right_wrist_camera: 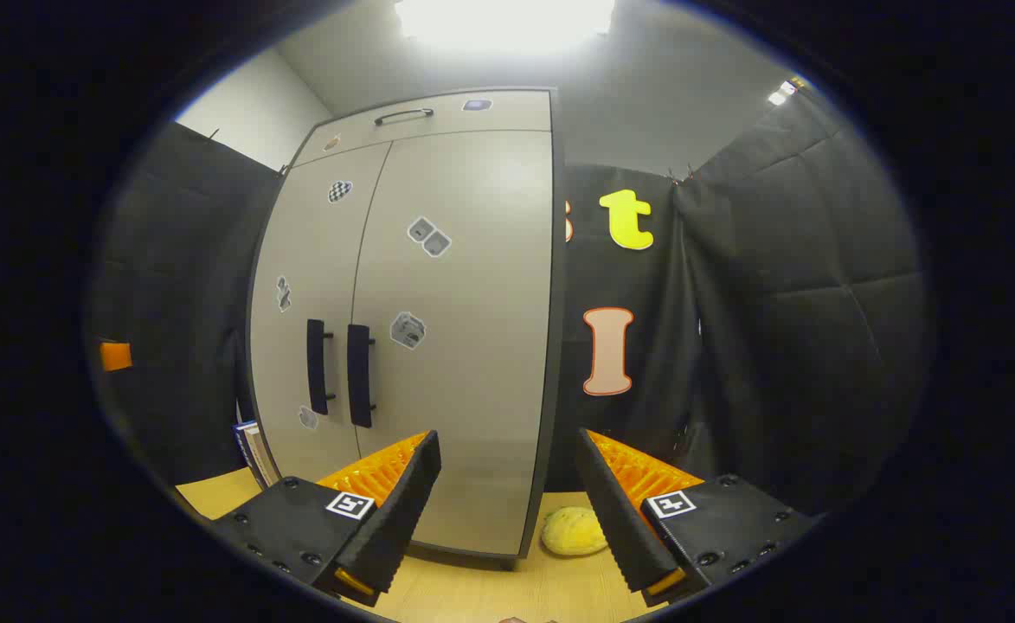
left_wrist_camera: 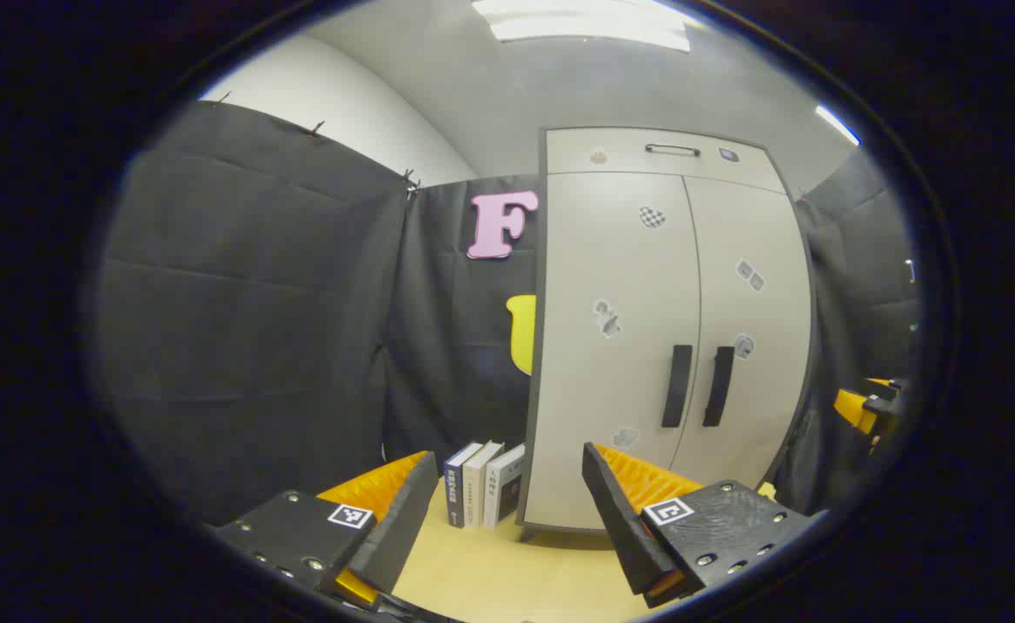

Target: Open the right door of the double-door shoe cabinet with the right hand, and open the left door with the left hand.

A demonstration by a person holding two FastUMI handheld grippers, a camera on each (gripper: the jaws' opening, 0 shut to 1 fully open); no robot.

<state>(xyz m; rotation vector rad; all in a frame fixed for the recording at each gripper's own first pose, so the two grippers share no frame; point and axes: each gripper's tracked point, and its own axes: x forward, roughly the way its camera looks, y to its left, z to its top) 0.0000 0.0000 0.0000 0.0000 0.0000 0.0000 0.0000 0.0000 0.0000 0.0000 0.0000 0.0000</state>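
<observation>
Standing on the wooden tabletop (left_wrist_camera: 490, 571), the shoe cabinet (left_wrist_camera: 663, 320) has both doors closed, its left door (left_wrist_camera: 615, 346) and right door (left_wrist_camera: 754, 337) each carrying a black vertical handle beside the centre seam. Seen from the left gripper view, the left tool (left_wrist_camera: 507, 493) hangs spread and empty, well apart from the cabinet at about one o'clock, with three books (left_wrist_camera: 483, 483) upright at twelve. From the right gripper view, the right tool (right_wrist_camera: 507, 484) is likewise spread and empty, the right handle (right_wrist_camera: 359, 375) at eleven o'clock and a yellow sponge-like lump (right_wrist_camera: 573, 530) by the cabinet's foot.
</observation>
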